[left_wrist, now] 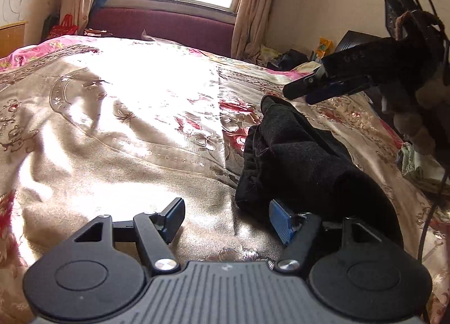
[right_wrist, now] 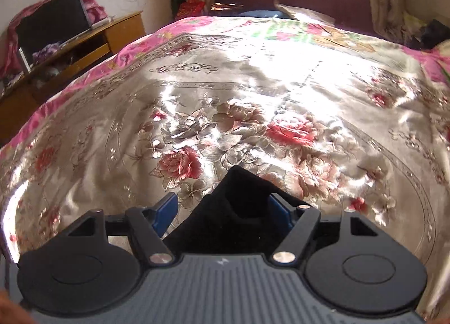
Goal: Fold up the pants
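Both hand-held grippers spread; black pants [left_wrist: 295, 161] bunched on bedspread [left_wrist: 126, 132], seemingly unpinched.

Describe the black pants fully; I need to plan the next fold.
The black pants look like soft, fleecy fabric, bunched in a rumpled heap with a gathered edge at the left, not spread flat. They lie on the shiny floral bedspread. The left tool is open beside their near end; the right tool is open with a peak of the cloth between its fingers.
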Demonstrator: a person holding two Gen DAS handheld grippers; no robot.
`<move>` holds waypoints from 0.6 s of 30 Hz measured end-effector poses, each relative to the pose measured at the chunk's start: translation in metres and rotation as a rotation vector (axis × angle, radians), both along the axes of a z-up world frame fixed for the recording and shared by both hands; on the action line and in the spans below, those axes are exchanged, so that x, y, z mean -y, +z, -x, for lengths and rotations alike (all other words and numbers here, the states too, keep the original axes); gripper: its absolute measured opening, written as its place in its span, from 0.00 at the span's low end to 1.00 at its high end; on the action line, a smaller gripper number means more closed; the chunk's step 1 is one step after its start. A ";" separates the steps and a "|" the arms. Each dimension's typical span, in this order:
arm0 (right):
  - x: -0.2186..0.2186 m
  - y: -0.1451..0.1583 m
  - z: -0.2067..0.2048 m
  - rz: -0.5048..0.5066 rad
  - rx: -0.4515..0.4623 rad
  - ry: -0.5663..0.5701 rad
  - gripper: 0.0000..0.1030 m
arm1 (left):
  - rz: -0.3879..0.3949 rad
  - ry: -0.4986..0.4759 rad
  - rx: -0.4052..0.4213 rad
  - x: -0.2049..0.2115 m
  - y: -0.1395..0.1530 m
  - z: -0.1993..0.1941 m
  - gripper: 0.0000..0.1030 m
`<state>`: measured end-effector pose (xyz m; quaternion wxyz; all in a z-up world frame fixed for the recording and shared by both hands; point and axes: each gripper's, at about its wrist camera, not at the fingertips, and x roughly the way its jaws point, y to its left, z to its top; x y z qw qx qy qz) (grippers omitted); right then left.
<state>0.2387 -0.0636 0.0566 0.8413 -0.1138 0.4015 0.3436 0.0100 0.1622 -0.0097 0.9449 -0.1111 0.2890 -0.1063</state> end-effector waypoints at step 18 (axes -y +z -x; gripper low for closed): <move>-0.020 -0.039 -0.070 0.011 -0.339 0.439 0.44 | 0.043 -0.302 -0.064 0.079 0.011 -0.006 0.77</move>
